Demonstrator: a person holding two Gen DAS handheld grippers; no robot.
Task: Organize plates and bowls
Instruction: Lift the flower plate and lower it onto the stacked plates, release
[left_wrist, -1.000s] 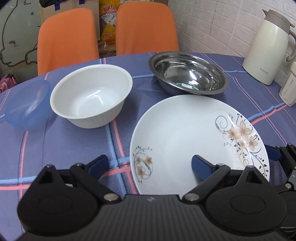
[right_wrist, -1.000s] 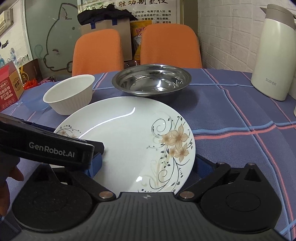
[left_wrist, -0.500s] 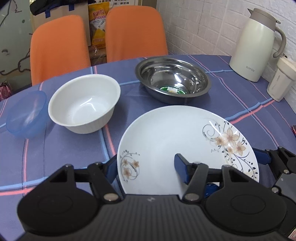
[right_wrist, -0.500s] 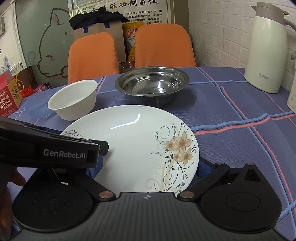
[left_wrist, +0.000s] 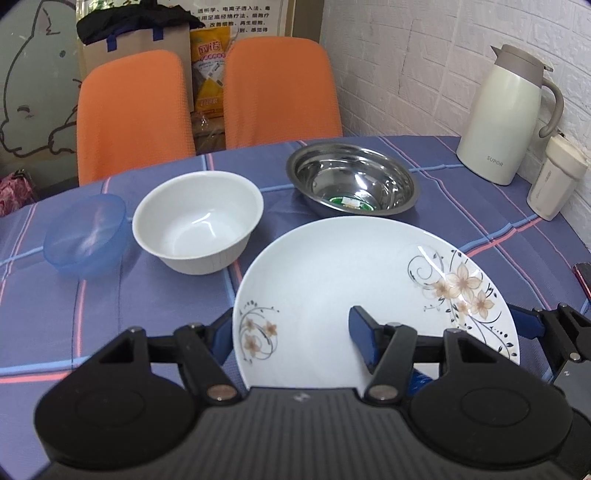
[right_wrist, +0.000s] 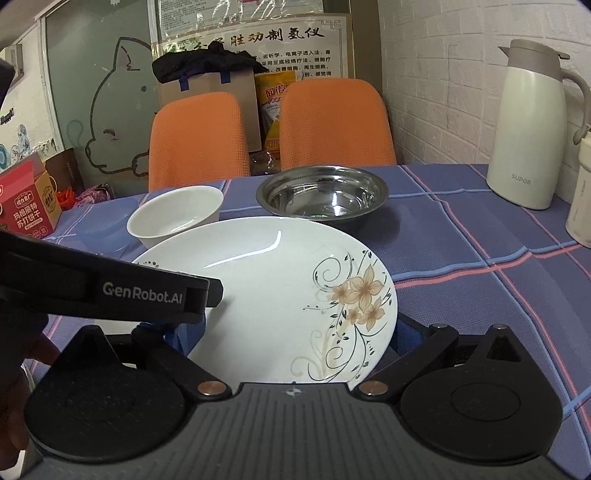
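A white plate with flower prints (left_wrist: 351, 277) (right_wrist: 266, 280) hangs a little above the blue checked tablecloth (left_wrist: 110, 314), its far rim overlapping the bowls behind it. My left gripper (left_wrist: 291, 332) is shut on its near left rim, with one blue pad under the edge and one on top. My right gripper (right_wrist: 293, 332) stands open, its fingers straddling the plate's near right rim. Behind the plate sit a white bowl (left_wrist: 199, 218) (right_wrist: 173, 214), a steel bowl (left_wrist: 351, 181) (right_wrist: 321, 192) and a blue plastic bowl (left_wrist: 86, 236).
A cream thermos jug (left_wrist: 506, 118) (right_wrist: 532, 129) and a white tumbler (left_wrist: 554, 181) stand at the right by the brick wall. Two orange chairs (left_wrist: 277, 92) are at the table's far side. A dark object (left_wrist: 583, 277) lies at the right edge. A hand (right_wrist: 14, 369) holds the left gripper.
The left gripper's fingers have closed in on the plate's rim. The plate has risen off the table and both views have lifted with it. The right gripper's finger gap is unchanged.
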